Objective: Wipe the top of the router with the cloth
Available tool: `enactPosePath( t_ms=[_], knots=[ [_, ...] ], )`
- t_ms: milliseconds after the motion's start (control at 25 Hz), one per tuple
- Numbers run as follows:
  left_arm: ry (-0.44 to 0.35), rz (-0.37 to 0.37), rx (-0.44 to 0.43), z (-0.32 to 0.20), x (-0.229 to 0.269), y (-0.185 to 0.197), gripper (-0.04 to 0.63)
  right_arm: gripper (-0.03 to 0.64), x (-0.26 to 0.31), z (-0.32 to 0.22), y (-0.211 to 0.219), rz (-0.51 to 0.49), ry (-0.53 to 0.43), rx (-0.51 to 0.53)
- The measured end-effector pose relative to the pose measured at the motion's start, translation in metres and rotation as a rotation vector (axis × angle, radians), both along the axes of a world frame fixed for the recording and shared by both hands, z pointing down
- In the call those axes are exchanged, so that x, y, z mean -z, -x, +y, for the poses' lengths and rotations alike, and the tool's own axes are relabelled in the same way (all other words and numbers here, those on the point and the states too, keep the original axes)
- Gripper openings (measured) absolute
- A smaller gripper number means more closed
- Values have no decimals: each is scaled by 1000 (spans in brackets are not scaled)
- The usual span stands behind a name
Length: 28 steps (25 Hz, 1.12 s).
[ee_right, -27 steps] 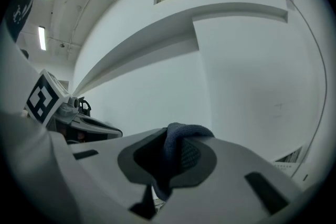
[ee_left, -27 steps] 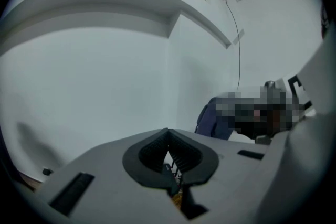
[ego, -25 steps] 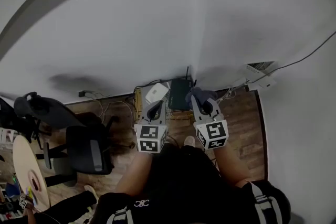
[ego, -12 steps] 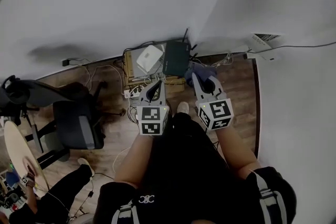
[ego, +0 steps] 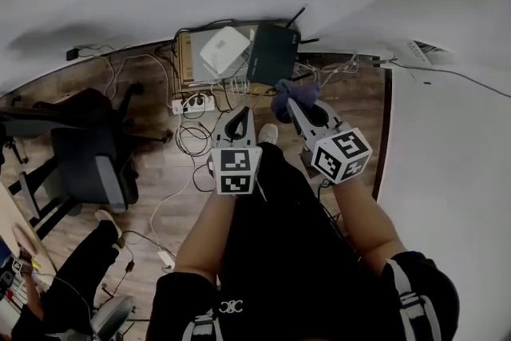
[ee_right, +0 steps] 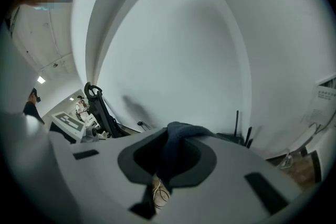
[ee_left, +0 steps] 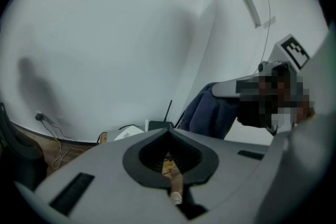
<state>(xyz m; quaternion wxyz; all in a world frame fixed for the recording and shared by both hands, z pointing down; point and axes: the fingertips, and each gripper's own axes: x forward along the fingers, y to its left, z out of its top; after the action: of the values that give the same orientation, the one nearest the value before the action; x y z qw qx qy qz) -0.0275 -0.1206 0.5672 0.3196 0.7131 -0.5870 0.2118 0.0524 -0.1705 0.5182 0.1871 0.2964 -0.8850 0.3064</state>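
- Between jaws of right gripper (ee_right: 169, 136): dark blue cloth (ee_right: 181, 132) pinched tight, bunched up over the tips.
- Beside it, left gripper (ee_left: 169, 132): jaws closed together, holding nothing.
- From head view, both grippers side by side in front of the person's legs, pointing toward the room corner.
- Cloth bundle just short of black router (ego: 273, 53); contact not clear.
- Router flat, antennas toward the wall, on low tan stand (ego: 185, 60), white box (ego: 224, 50) just beside it on the left.
- Near stand front: power strip (ego: 192, 103) and tangled cables (ego: 192, 141) on wood floor (ego: 160, 172).
- Far left: office chair (ego: 88, 160).
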Motion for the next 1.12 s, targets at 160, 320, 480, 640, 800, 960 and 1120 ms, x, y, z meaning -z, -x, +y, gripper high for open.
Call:
enactPosePath(
  t_ms=[160, 320, 480, 640, 800, 960, 1120],
  knots=[
    [23, 16, 20, -8, -41, 22, -3, 14, -21, -3, 24, 3, 14, 104],
    [13, 22, 39, -27, -76, 42, -3, 14, -34, -12, 42, 28, 17, 292],
    [15, 38, 53, -32, -114, 57, -3, 14, -57, -19, 56, 40, 99, 422],
    [33, 59, 51, -34, -155, 63, -3, 14, -100, -30, 67, 113, 176, 536],
    [66, 92, 57, -27, -188, 65, -3, 14, -140, -33, 78, 211, 198, 678],
    [105, 106, 36, -16, -215, 64, -3, 14, -186, -32, 88, 317, 225, 842],
    [141, 122, 24, -6, -230, 62, -3, 14, -227, -27, 95, 380, 285, 967]
  ],
)
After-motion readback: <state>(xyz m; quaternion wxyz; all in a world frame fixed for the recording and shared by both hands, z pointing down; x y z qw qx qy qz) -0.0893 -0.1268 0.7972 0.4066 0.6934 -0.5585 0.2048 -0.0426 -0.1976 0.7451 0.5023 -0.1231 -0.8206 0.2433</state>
